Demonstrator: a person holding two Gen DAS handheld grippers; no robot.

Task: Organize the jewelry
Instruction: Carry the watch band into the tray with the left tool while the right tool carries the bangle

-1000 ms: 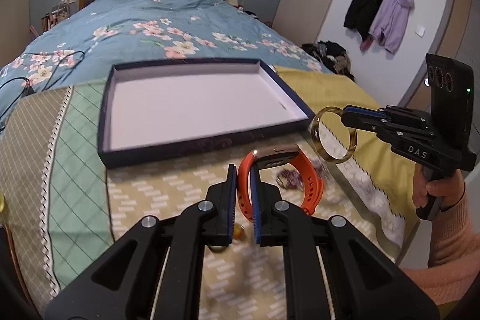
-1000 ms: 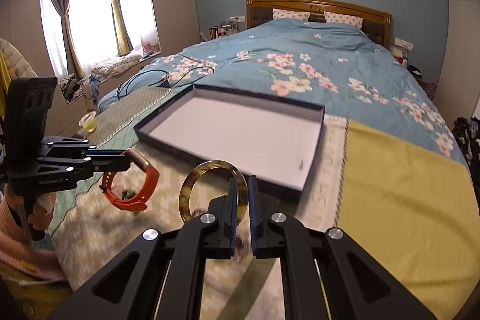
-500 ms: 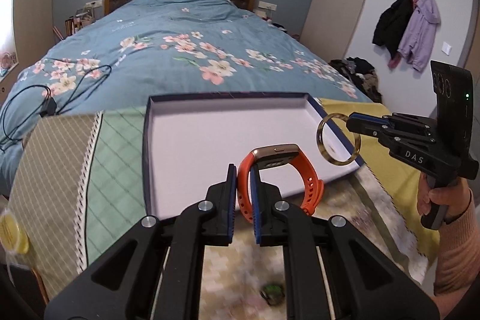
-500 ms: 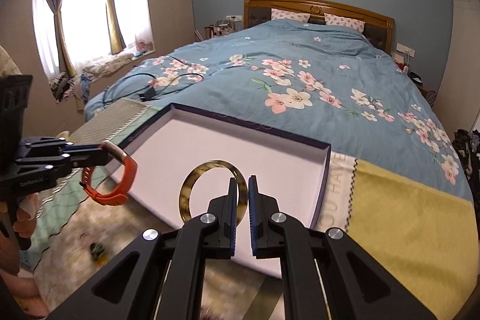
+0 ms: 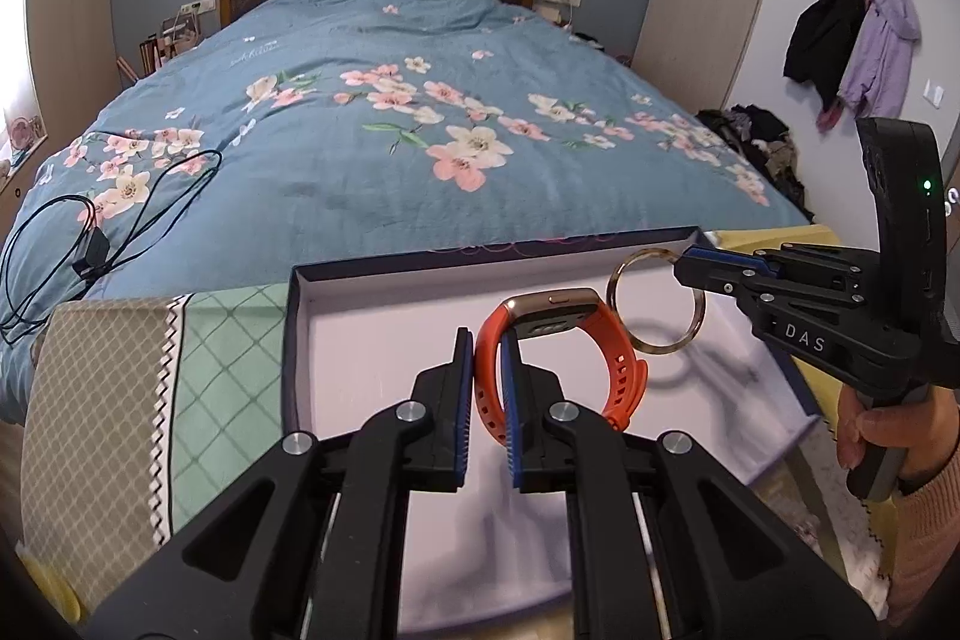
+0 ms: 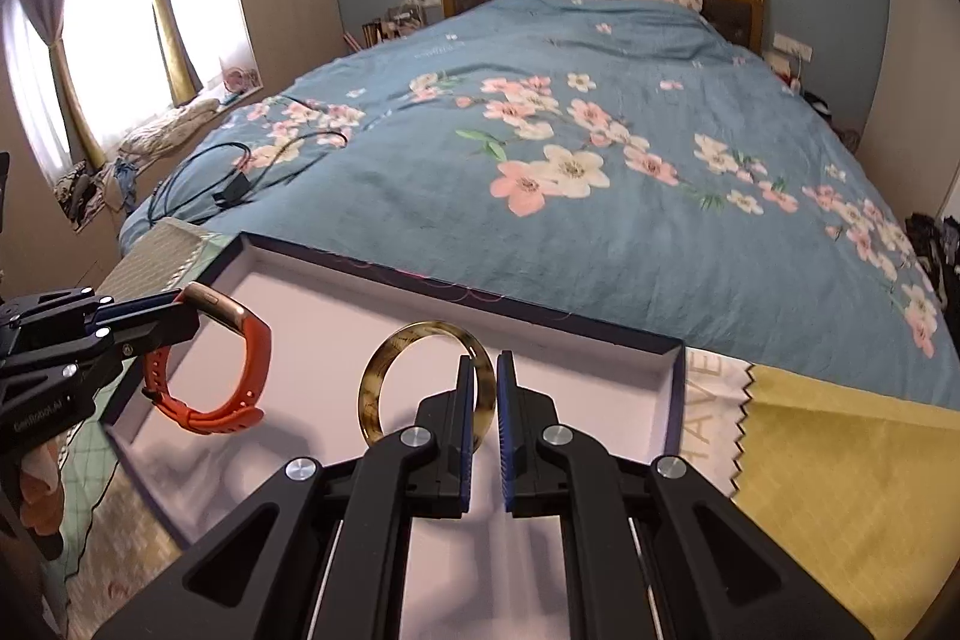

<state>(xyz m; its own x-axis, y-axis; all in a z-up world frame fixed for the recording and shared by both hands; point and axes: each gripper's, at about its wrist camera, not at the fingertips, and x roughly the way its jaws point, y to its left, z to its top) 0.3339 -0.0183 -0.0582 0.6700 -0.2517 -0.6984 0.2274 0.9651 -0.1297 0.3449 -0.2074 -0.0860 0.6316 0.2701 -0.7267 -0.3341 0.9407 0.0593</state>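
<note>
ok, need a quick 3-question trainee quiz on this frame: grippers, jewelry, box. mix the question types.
1. True or false: the left gripper is shut on the orange watch.
2. The right gripper holds: A) a necklace B) the amber bangle C) nothing.
3. Is anything lying in the white-lined box yet?

Key: 1 true. 2 B. 3 No; both pieces hang above the box, casting shadows on its floor.

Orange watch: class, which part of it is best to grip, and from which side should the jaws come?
Grip the strap of the orange watch, not the gold face on top. The strap is a thin flat band in an open loop, so one jaw goes inside and one outside, coming from the strap's edge, as the left gripper does.
</note>
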